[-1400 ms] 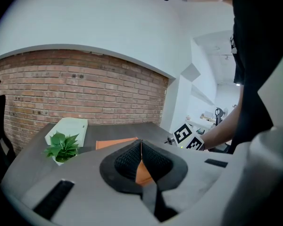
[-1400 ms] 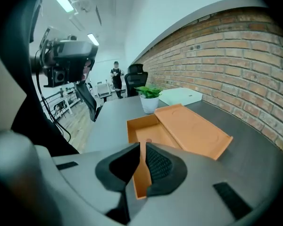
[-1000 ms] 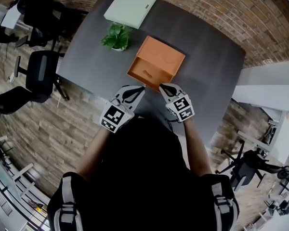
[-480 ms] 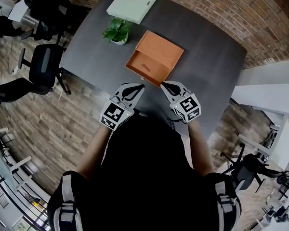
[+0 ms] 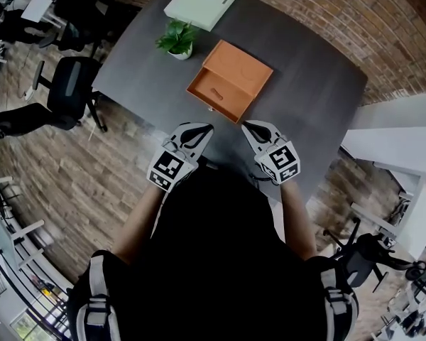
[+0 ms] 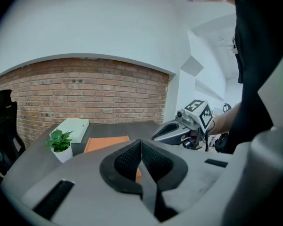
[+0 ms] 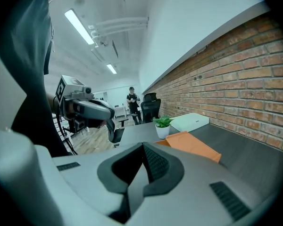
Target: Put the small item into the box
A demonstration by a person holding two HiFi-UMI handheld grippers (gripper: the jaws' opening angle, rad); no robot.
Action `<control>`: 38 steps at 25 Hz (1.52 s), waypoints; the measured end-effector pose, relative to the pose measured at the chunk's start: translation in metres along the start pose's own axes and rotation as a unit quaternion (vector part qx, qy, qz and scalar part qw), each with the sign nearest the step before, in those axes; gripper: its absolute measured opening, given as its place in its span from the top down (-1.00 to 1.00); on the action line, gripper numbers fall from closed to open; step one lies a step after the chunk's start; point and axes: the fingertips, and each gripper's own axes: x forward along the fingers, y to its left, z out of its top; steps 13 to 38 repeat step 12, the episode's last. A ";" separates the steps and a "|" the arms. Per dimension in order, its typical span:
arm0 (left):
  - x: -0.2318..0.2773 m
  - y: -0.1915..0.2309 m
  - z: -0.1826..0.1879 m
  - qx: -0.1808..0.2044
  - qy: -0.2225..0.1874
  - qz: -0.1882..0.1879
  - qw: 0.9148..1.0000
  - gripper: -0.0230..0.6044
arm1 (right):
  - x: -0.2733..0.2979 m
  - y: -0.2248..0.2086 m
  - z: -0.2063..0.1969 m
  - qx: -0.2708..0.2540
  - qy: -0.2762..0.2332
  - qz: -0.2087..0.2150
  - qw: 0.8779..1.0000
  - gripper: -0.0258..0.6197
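Observation:
An orange box (image 5: 238, 71) lies on the dark table (image 5: 312, 98), its open front compartment facing me. A small orange item (image 5: 217, 93) lies inside that compartment. My left gripper (image 5: 206, 127) hovers just short of the box's near edge; its jaws are shut with nothing between them. My right gripper (image 5: 246, 125) is level with it, also shut and empty. The left gripper view has shut pads (image 6: 141, 145), the box (image 6: 106, 143) beyond them and the right gripper (image 6: 154, 137). In the right gripper view the box (image 7: 193, 145) lies ahead on the right.
A small potted plant (image 5: 177, 40) stands just beyond the box's far left corner, and a white flat case (image 5: 202, 2) lies at the table's far edge. Office chairs (image 5: 67, 91) stand on the wooden floor to the left. A brick wall runs behind the table.
Both grippers have drawn back a little from the box's front edge, which they were touching a second ago. The box and the item have not moved.

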 end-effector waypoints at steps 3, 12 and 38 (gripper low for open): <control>-0.003 -0.004 -0.003 -0.001 0.003 0.005 1.000 0.85 | -0.005 0.009 -0.008 0.004 0.003 0.003 1.000 0.84; -0.019 -0.015 -0.013 0.000 0.019 0.021 1.000 0.85 | -0.016 0.024 -0.014 -0.006 0.004 0.028 1.000 0.84; -0.019 -0.015 -0.013 0.000 0.019 0.021 1.000 0.85 | -0.016 0.024 -0.014 -0.006 0.004 0.028 1.000 0.84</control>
